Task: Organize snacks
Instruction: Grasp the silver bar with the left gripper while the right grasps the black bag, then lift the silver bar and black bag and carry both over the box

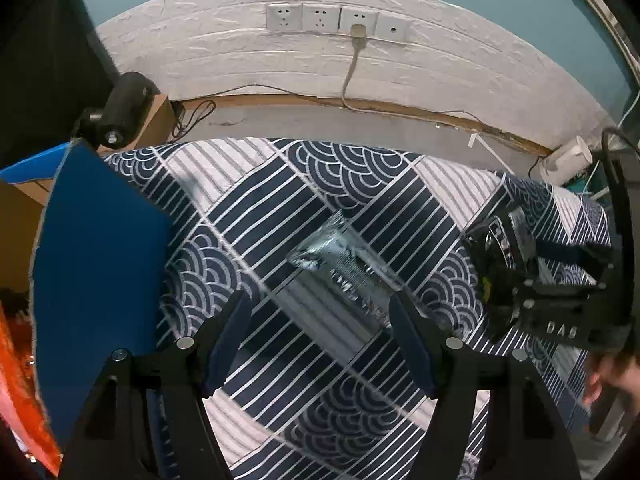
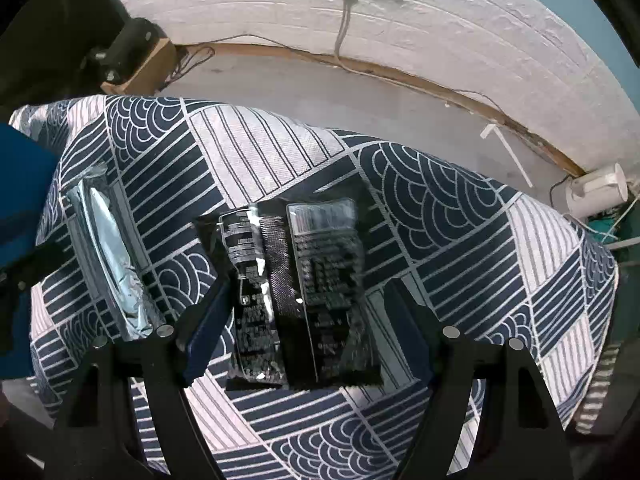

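right gripper open over black snack packet, silver packet alongside

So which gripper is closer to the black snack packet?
Right. The right gripper straddles the black snack packet, open; the left gripper hangs open beside the silver packet.

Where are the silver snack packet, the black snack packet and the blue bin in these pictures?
silver snack packet (image 2: 106,256): right wrist view, on the middle of its foil body.
black snack packet (image 2: 304,292): right wrist view, on its printed back panel.
blue bin (image 1: 100,260): left wrist view, on its bare side wall.
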`<state>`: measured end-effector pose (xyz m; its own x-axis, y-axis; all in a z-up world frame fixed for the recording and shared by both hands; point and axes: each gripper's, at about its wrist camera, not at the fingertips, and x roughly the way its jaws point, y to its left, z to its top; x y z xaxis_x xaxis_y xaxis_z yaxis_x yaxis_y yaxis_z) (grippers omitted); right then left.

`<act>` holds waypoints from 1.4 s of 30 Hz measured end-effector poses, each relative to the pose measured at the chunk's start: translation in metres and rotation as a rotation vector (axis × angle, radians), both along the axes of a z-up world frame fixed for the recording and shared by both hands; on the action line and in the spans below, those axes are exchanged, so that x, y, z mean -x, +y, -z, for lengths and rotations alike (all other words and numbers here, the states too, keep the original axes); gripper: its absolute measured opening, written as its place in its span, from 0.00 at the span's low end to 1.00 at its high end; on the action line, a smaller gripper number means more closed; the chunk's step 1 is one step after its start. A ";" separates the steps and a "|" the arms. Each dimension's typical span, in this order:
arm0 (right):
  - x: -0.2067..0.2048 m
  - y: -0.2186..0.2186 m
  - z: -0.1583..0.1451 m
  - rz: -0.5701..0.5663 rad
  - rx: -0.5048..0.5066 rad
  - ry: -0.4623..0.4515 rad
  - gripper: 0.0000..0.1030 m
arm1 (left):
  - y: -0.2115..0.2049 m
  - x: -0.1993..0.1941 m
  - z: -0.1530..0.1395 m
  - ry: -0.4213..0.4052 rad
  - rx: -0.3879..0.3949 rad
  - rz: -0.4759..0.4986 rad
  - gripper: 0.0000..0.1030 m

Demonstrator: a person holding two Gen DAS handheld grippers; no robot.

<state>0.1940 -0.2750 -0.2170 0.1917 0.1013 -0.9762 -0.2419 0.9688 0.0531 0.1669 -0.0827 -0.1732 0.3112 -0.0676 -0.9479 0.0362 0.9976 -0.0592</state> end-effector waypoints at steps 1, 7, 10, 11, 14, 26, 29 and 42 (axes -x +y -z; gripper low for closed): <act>0.000 0.000 0.002 -0.002 -0.007 0.002 0.74 | -0.002 -0.001 0.001 0.005 0.007 -0.005 0.71; 0.003 0.009 0.011 -0.027 0.040 -0.012 0.75 | -0.013 -0.012 0.020 0.064 0.032 -0.030 0.72; 0.006 0.013 0.009 -0.042 0.075 -0.029 0.65 | -0.014 -0.018 0.032 0.097 0.057 -0.049 0.72; 0.007 0.013 0.009 -0.036 0.077 -0.029 0.62 | -0.014 -0.018 0.034 0.099 0.066 -0.053 0.74; 0.010 0.010 0.008 -0.025 0.073 -0.019 0.59 | -0.021 -0.018 0.034 0.073 0.058 -0.050 0.76; 0.023 -0.009 0.001 0.039 0.051 -0.010 0.57 | -0.025 -0.005 0.032 0.057 0.088 0.015 0.32; 0.024 -0.009 -0.007 0.045 0.038 -0.012 0.57 | -0.024 0.000 0.027 0.045 0.075 0.036 0.30; 0.057 0.003 -0.055 -0.009 0.054 -0.064 0.57 | -0.022 0.041 -0.017 -0.036 0.012 0.155 0.28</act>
<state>0.1368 -0.2720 -0.1624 0.2534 0.0506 -0.9661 -0.2514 0.9678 -0.0152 0.1259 -0.1042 -0.1563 0.3300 -0.1289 -0.9352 0.1917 0.9791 -0.0673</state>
